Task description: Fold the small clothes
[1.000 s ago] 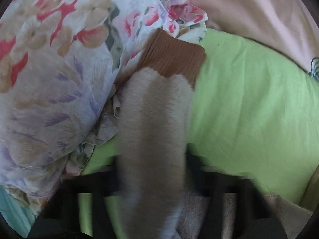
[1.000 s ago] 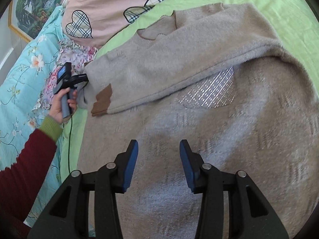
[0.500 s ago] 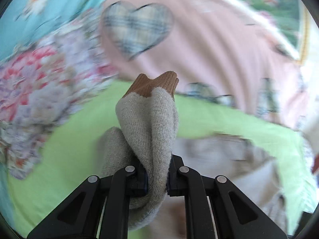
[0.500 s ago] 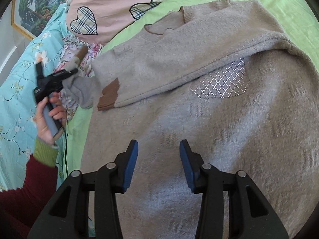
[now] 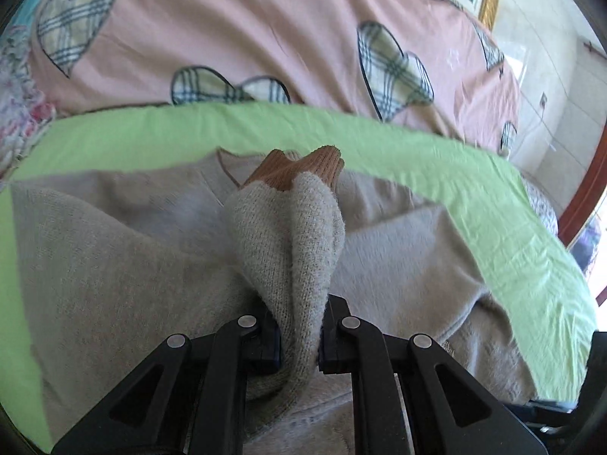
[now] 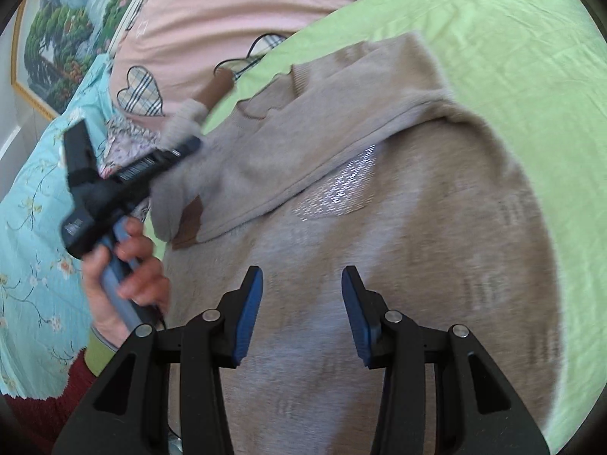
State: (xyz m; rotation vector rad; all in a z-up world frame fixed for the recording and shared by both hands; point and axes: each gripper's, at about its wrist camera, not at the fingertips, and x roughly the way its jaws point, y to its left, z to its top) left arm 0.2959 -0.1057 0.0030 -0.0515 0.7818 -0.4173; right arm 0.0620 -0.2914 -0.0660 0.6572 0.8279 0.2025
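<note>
A beige knitted sweater [image 6: 398, 246] lies on the green sheet [image 6: 512, 38], one sleeve folded across its chest above a silver patch [image 6: 337, 189]. My left gripper [image 5: 299, 337] is shut on the other sleeve [image 5: 288, 235], whose brown cuff [image 5: 303, 168] sticks up beyond the fingers, above the sweater body [image 5: 114, 250]. In the right wrist view the left gripper [image 6: 178, 144] holds that sleeve [image 6: 186, 117] lifted at the sweater's left side. My right gripper [image 6: 299, 314] is open and empty, hovering over the sweater's lower body.
A pink quilt with plaid hearts [image 5: 265, 30] lies behind the sweater. A turquoise floral cover [image 6: 34, 227] and a floral fabric [image 6: 121, 140] lie left. A framed picture [image 6: 57, 38] hangs on the wall. A wooden frame [image 5: 584, 197] stands at the right.
My left gripper has lifted the sleeve off the floral fabric and swung it right, over the sweater body. The right gripper has stayed open and moved closer in over the sweater.
</note>
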